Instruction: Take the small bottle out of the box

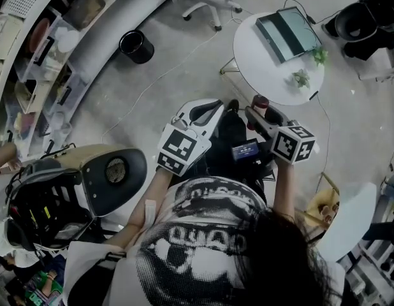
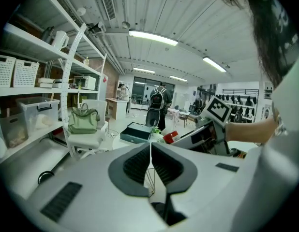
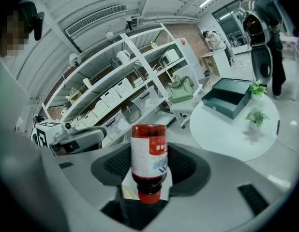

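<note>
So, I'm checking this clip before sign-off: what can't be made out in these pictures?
- Inside of the box: too small in the head view, and the right gripper view sees it side-on.
- Label print on the small bottle: right gripper view, too blurred to read.
- Most of the small bottle in the head view: covered by the right gripper.
</note>
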